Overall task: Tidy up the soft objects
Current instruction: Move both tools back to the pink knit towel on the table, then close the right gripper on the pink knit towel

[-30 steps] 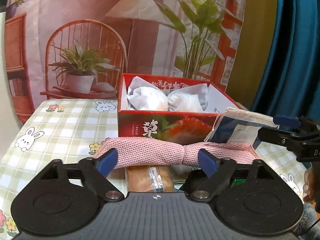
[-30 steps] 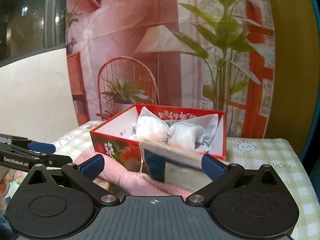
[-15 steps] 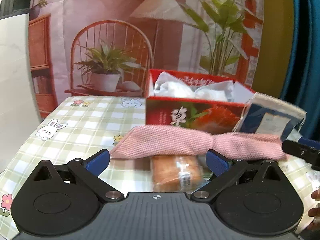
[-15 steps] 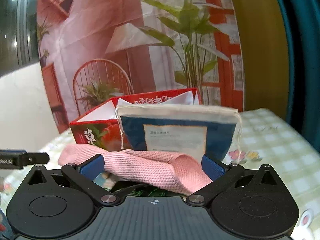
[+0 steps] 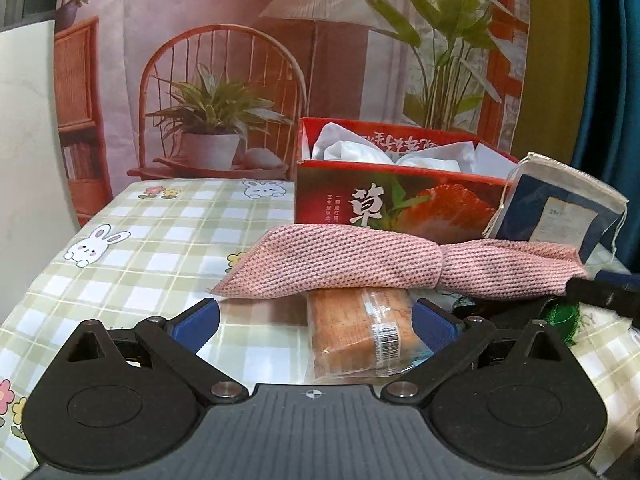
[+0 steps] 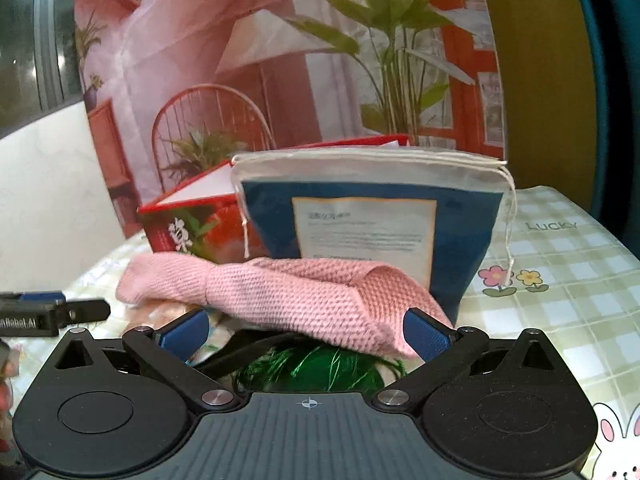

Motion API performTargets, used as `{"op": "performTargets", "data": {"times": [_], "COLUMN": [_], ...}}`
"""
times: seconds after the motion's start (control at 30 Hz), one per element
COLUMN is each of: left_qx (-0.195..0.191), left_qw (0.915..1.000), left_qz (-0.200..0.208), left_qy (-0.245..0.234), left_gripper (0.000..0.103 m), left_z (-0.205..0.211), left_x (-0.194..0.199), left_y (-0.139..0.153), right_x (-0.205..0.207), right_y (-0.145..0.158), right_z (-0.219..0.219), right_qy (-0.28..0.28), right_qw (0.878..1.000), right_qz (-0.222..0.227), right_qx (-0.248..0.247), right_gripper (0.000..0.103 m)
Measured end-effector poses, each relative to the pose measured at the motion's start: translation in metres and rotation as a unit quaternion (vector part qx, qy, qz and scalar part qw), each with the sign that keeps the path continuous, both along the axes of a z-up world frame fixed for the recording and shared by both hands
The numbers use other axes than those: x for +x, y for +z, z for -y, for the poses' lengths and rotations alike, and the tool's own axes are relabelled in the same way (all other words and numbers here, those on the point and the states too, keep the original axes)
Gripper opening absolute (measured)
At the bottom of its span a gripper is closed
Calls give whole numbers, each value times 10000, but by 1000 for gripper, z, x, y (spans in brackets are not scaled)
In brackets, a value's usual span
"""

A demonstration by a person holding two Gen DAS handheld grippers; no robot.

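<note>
Cloth first: the pink knitted cloth (image 5: 400, 266) lies draped across a wrapped bread loaf (image 5: 360, 330) and a green tinsel bundle (image 6: 312, 368) on the bench (image 5: 160, 248), just in front of the red box (image 5: 396, 204). I judge it light, limp and grippy from its coarse weave, so it should sag from any single pinch; I would take it at the gathered waist (image 6: 212, 284), where the fabric bunches thickest. The blue drawstring bag (image 6: 372, 232) stands upright behind it, touching the cloth, and looks stiffer, likely holding its shape.

My left hand-held gripper (image 5: 316, 316) is spread wide with nothing between its pads, the loaf lying just ahead of the gap. My right hand-held gripper (image 6: 306, 328) is equally spread, the cloth's fold and the tinsel sitting ahead of its fingers, ungripped.

Hard to read: the tinsel bundle is mostly buried under cloth, a black strap (image 6: 248, 344) beside it runs out of sight, and I cannot tell what the white crumpled material (image 5: 352, 152) in the box is.
</note>
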State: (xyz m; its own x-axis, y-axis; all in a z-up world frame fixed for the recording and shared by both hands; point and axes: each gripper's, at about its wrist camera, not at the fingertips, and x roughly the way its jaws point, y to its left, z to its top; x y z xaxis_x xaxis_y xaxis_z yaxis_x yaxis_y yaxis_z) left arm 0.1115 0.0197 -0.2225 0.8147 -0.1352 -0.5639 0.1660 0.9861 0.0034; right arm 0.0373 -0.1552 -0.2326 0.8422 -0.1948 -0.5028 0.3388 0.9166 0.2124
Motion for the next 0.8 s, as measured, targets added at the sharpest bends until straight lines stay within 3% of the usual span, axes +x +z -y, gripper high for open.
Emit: {"op": "performTargets", "data": {"times": [0.17,0.23,0.3,0.5,0.6,0.8], "left_qx": [-117,-134,-137,-174,-227,-336], "left_qw": [9999,9998,9998,9998,9996,9991], "left_qz": [-107,-118,-118,-109,-146,-245], "left_qy": [9,12,4,-37,-15,96], "left_gripper": [103,103,103,103,103,103], "left_z": [-2,-2,-2,-2,-3,-9], "left_x": [2,2,2,1,2,10], "left_y": [-2,-3,-3,-4,-6,-7], "right_x": [5,12,20,29,23,18], "right_y": [4,4,1,-27,-37,-47], "right_z": [4,6,10,26,27,27], "right_qy": [164,201,134,-41,17,93], "right_qw": [9996,9995,9998,9989,9988,9988], "right_qz": [176,184,135,-62,-32,25], "right_qx": [-162,-175,-109,466,491,482], "right_gripper": [99,90,74,42,37,35]}}
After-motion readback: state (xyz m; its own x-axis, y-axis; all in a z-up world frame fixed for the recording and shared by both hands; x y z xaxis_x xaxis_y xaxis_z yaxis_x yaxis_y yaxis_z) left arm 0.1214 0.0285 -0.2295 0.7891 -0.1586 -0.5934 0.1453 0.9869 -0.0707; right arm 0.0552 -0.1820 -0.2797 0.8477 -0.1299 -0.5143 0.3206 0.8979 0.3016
